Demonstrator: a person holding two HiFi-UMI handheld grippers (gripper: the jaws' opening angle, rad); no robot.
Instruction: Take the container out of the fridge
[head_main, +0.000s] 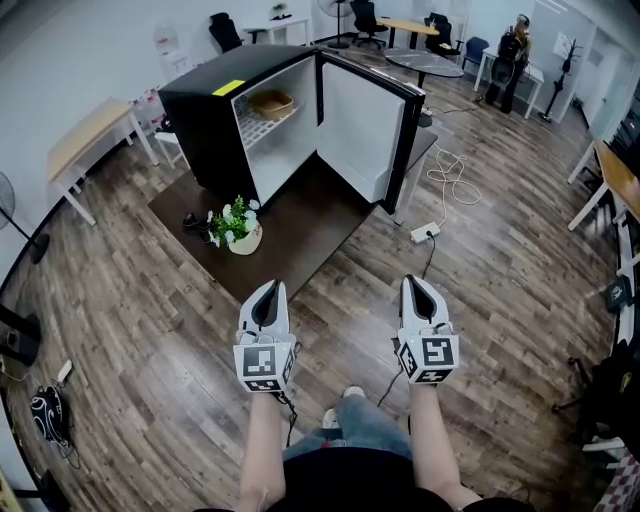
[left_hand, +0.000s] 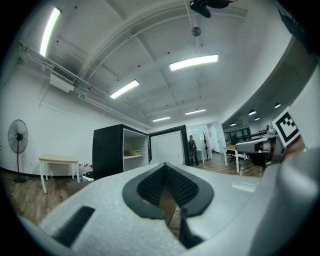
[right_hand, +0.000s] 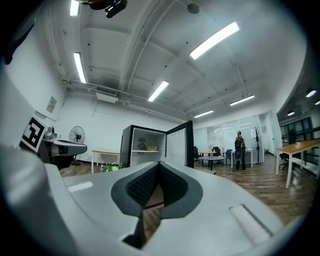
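A small black fridge (head_main: 205, 115) stands on a dark mat, its door (head_main: 362, 130) swung wide open. On its upper wire shelf rests a tan container (head_main: 271, 103), which also shows in the left gripper view (left_hand: 132, 153) and the right gripper view (right_hand: 151, 148). Both grippers hover over the wooden floor, well short of the fridge. My left gripper (head_main: 268, 292) is shut with nothing in it, its tips meeting (left_hand: 165, 165). My right gripper (head_main: 415, 286) is shut and empty too, tips together (right_hand: 157, 165).
A potted plant with white flowers (head_main: 238, 228) sits at the mat's front corner. A power strip and white cable (head_main: 425, 232) lie right of the door. A light table (head_main: 88, 145) stands at left, another desk (head_main: 618, 180) at right. A person (head_main: 514, 55) stands far back.
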